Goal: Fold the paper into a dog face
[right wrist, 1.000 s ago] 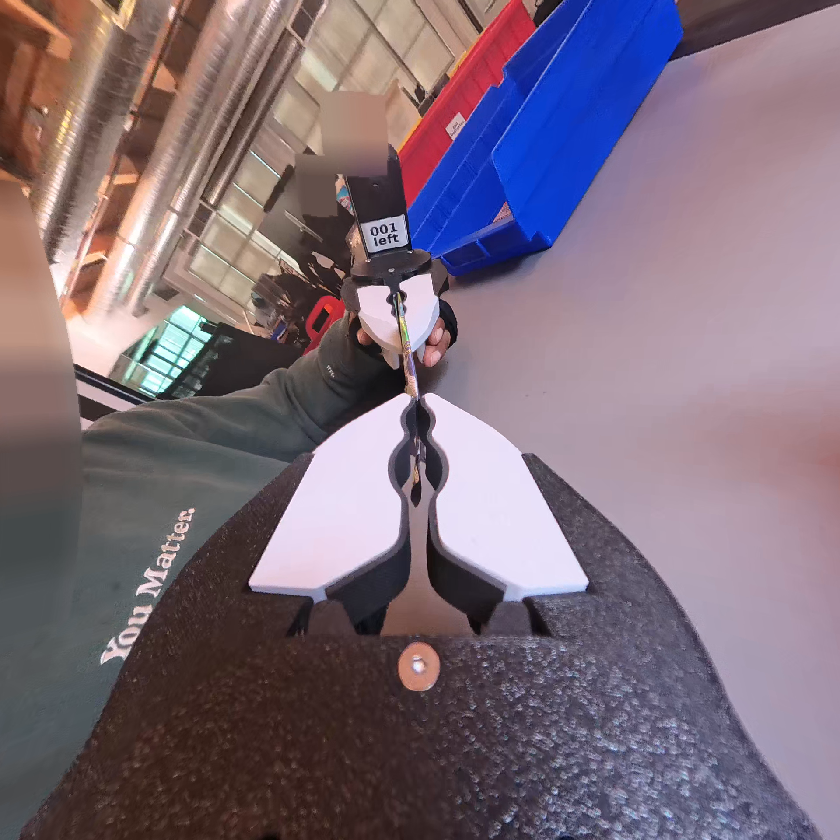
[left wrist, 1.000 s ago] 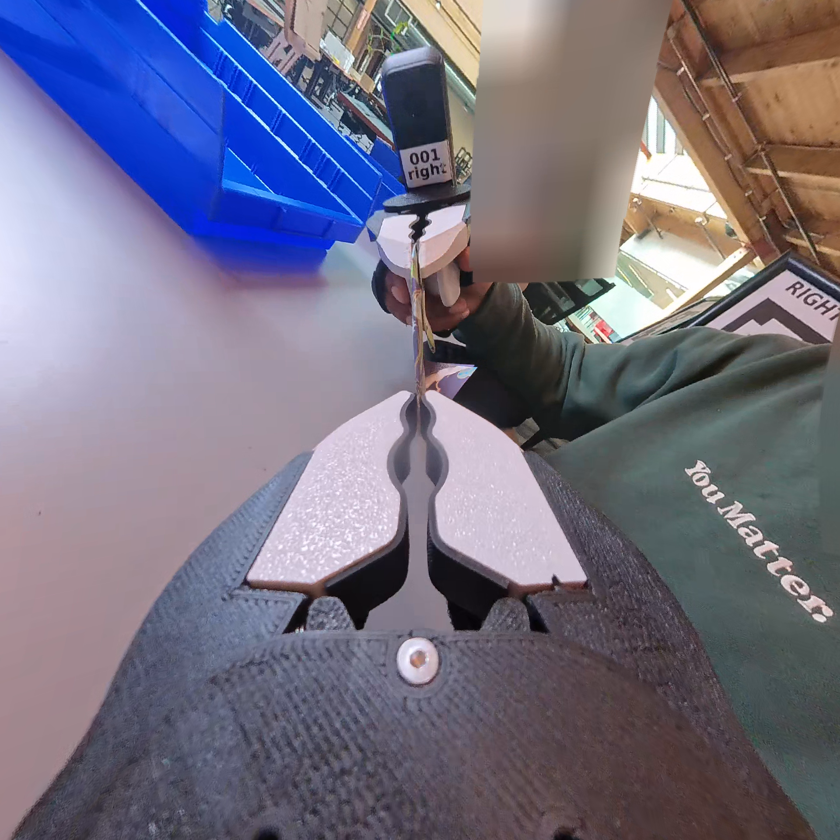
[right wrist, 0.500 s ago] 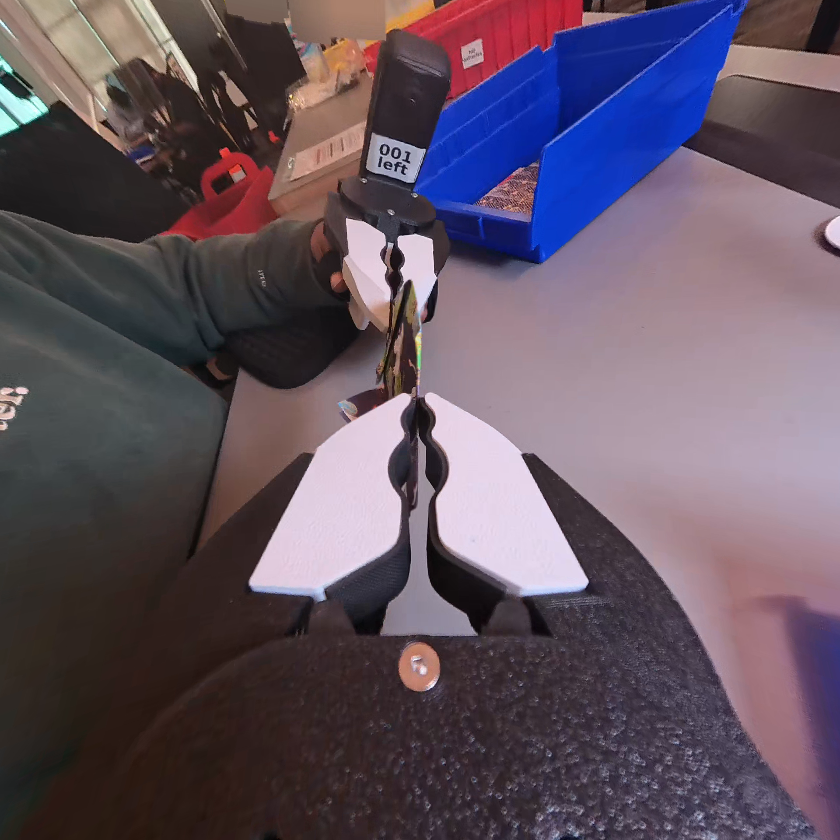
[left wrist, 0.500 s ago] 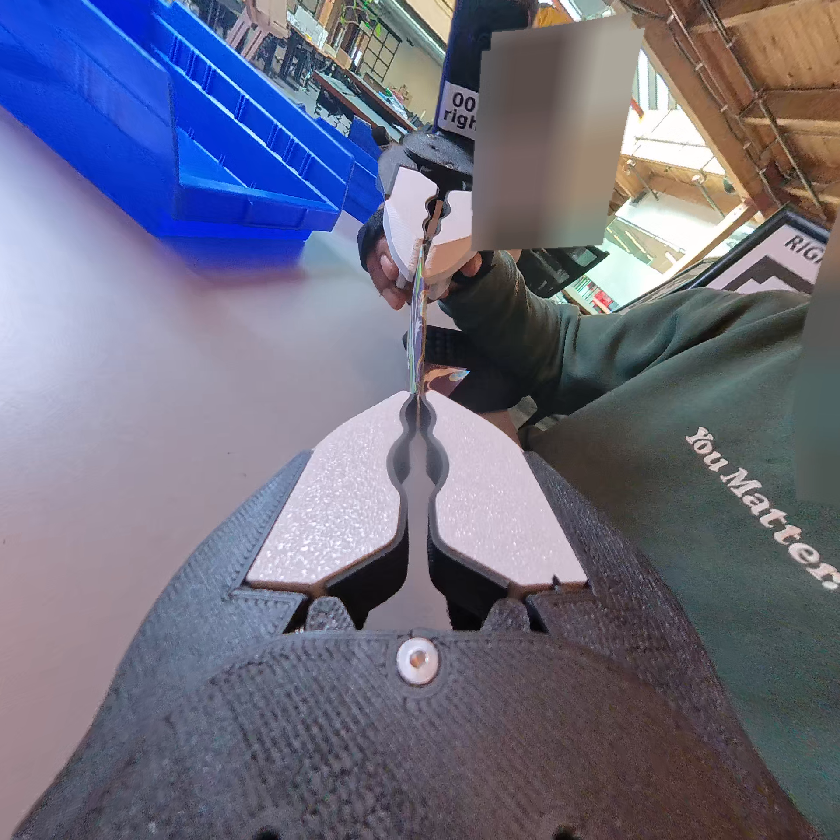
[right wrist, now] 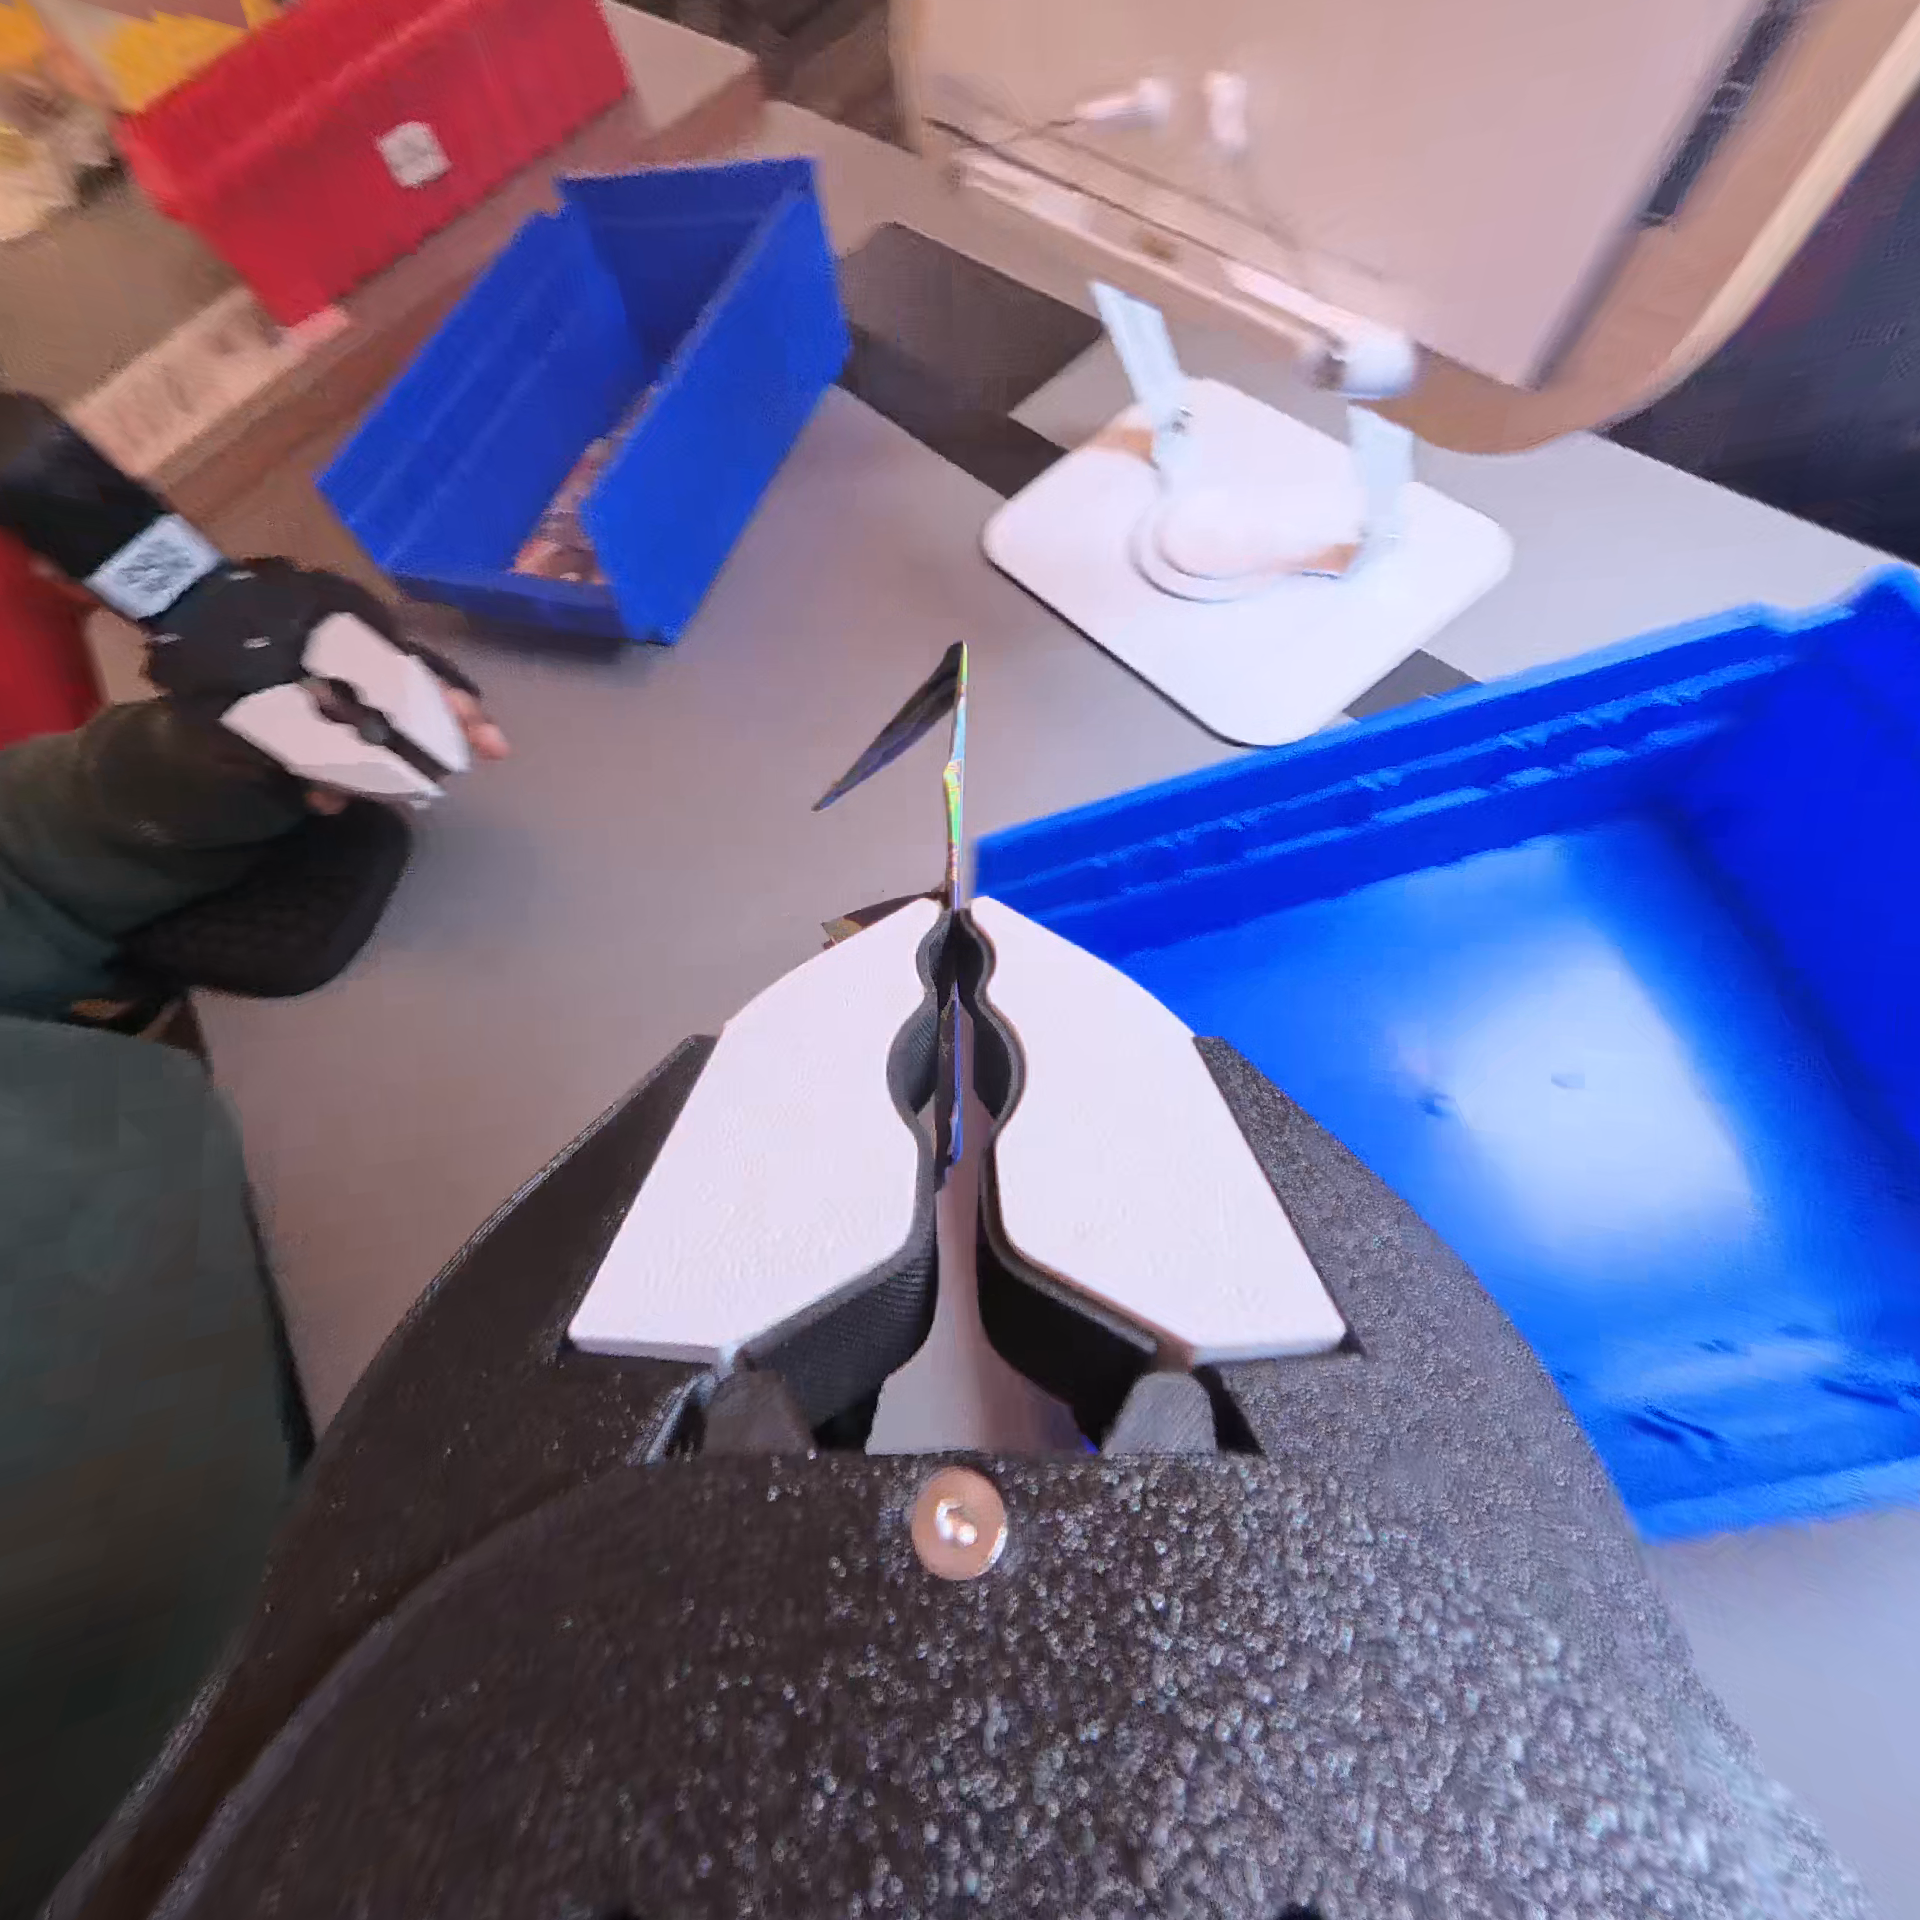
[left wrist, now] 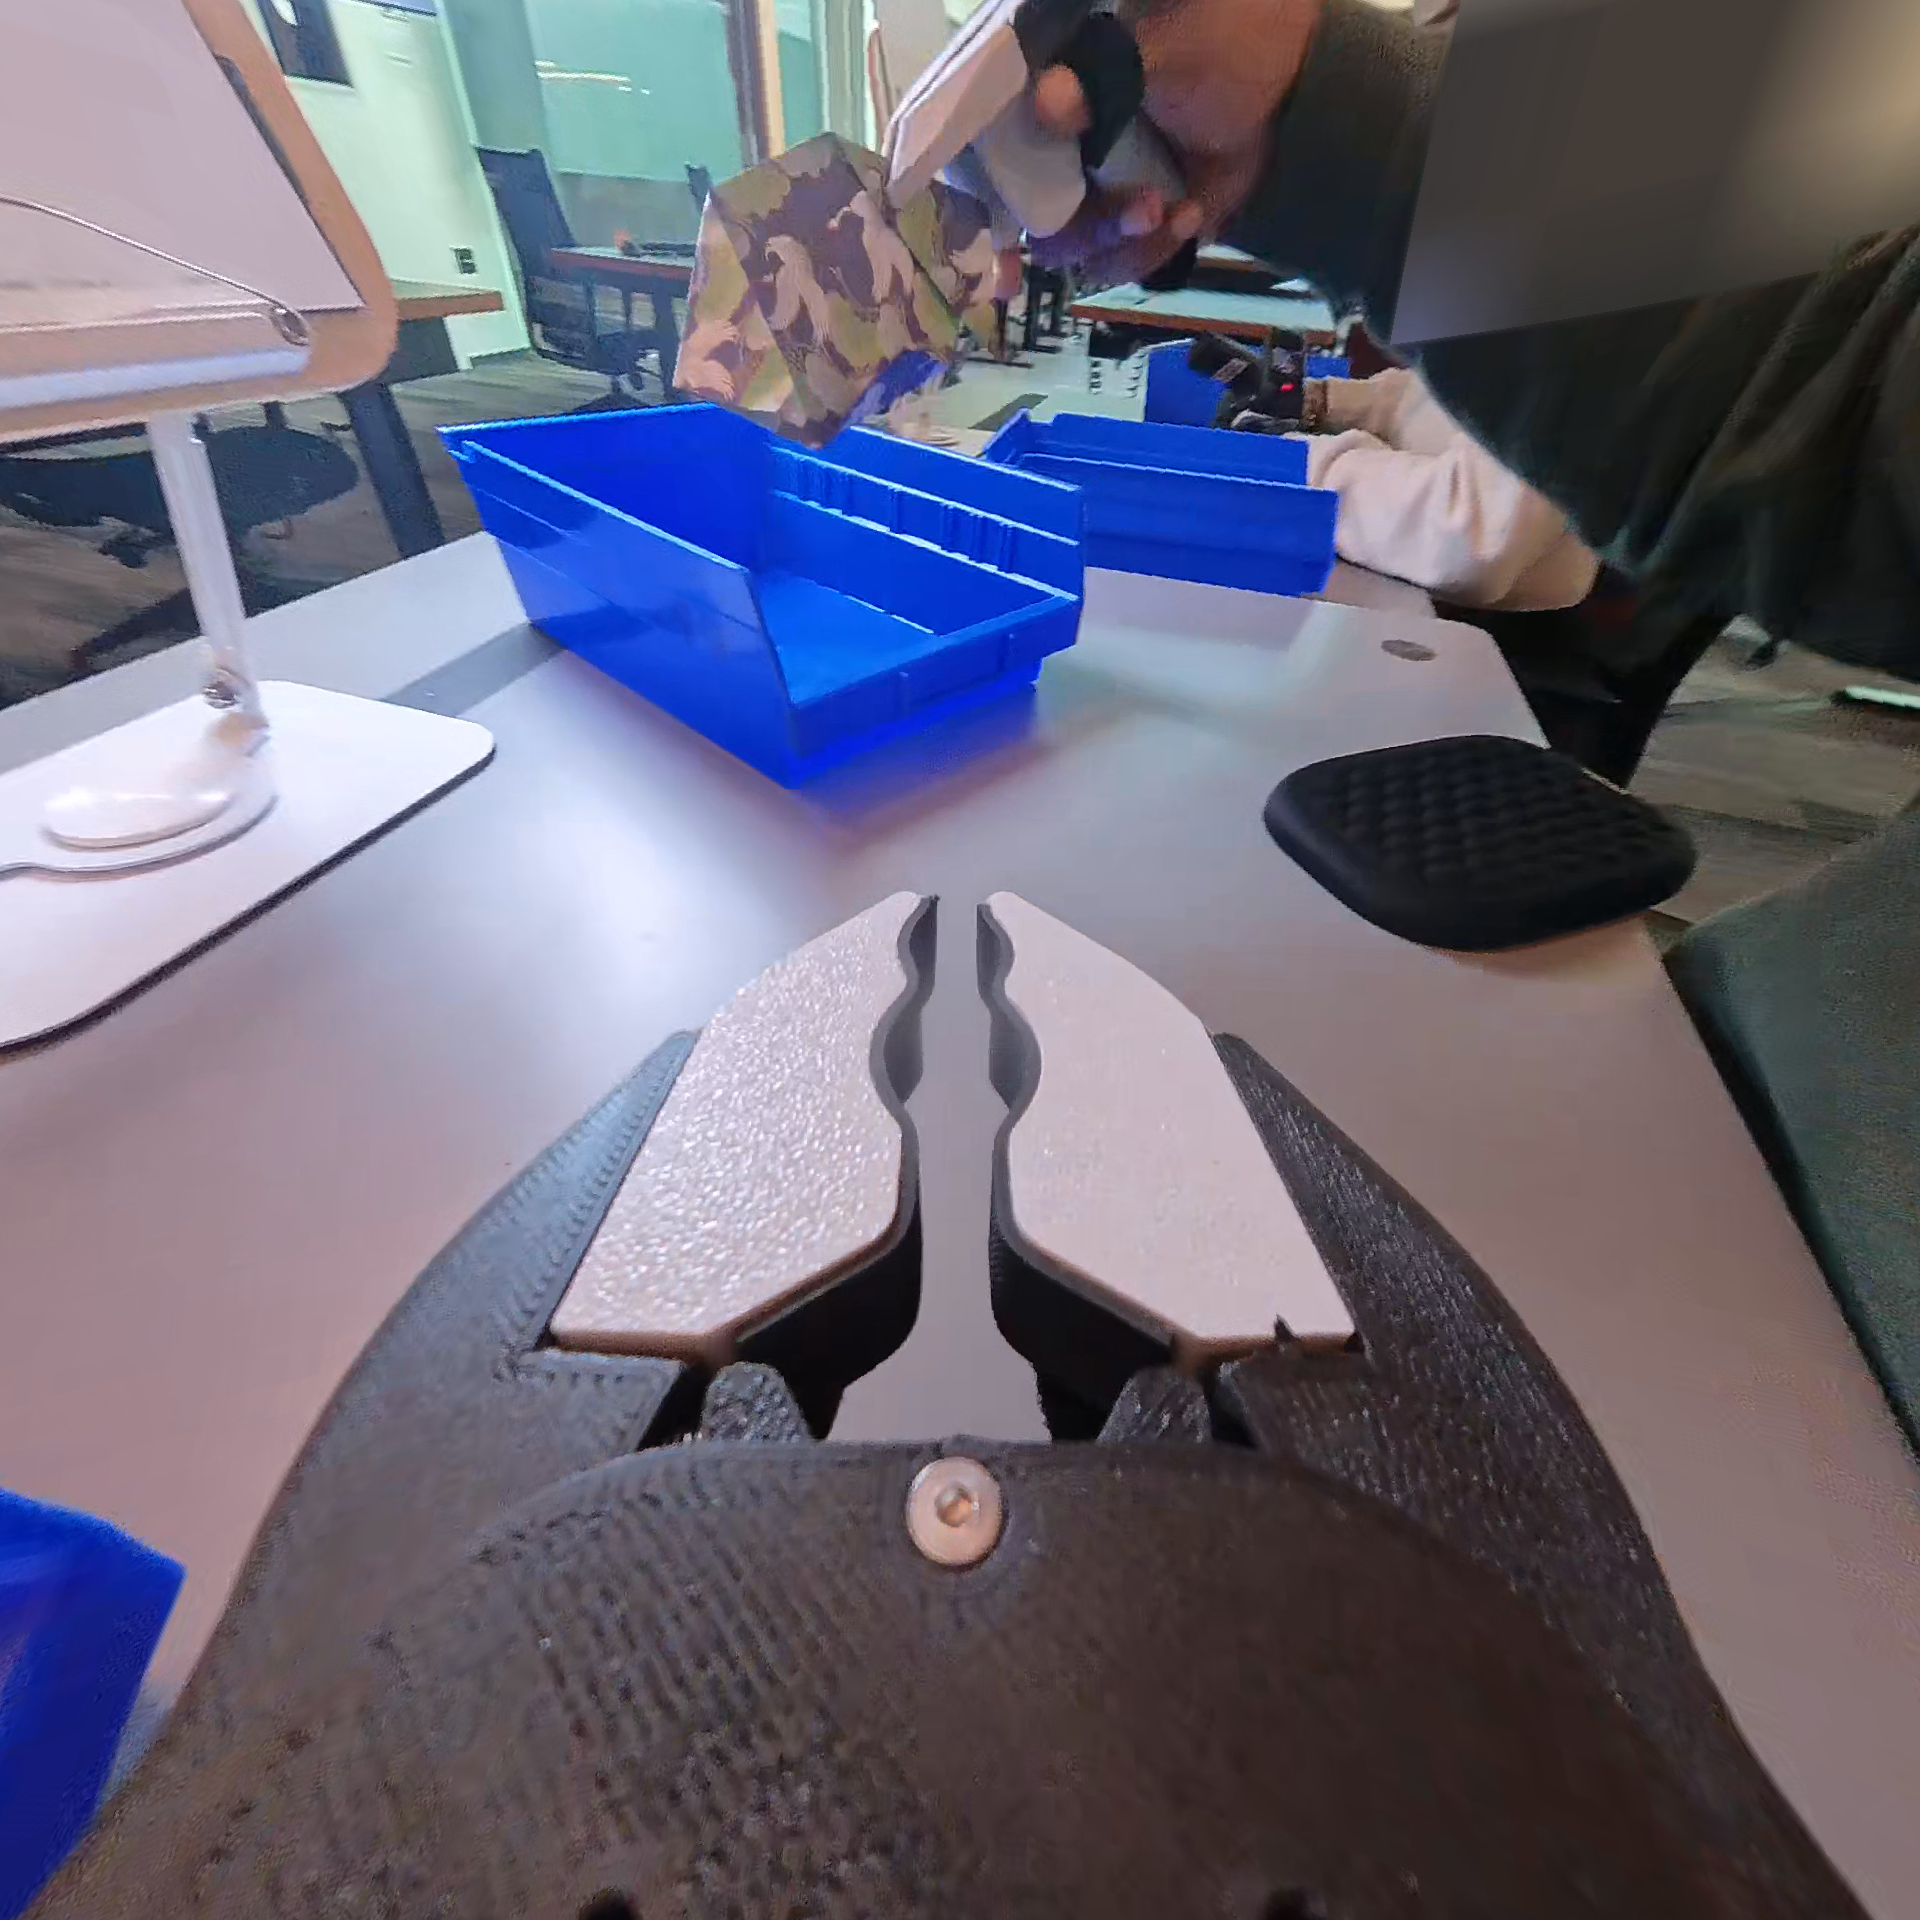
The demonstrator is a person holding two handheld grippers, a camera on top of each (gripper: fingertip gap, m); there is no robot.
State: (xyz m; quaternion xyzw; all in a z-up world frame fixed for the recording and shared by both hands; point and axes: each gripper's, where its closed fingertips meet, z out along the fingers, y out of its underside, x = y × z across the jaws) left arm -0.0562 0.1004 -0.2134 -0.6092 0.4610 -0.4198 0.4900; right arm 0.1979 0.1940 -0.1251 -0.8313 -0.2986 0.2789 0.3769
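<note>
The folded patterned paper hangs in the air above the empty blue bin, held by my right gripper at the top of the left wrist view. In the right wrist view the right gripper is shut on the paper, seen edge-on, beside that bin. My left gripper is slightly open and empty, low over the grey table. It also shows at the left of the right wrist view.
A white stand with a flat base is at the left. A black pad lies at the table's right edge. A second blue bin holds patterned sheets; a red bin is behind it. A person's green sleeve is at the left. Across from one pair of fingers to the other is roughly 30 cm.
My left gripper has let go of the paper and drawn away toward the table. My right gripper has carried the paper over to the empty blue bin.
</note>
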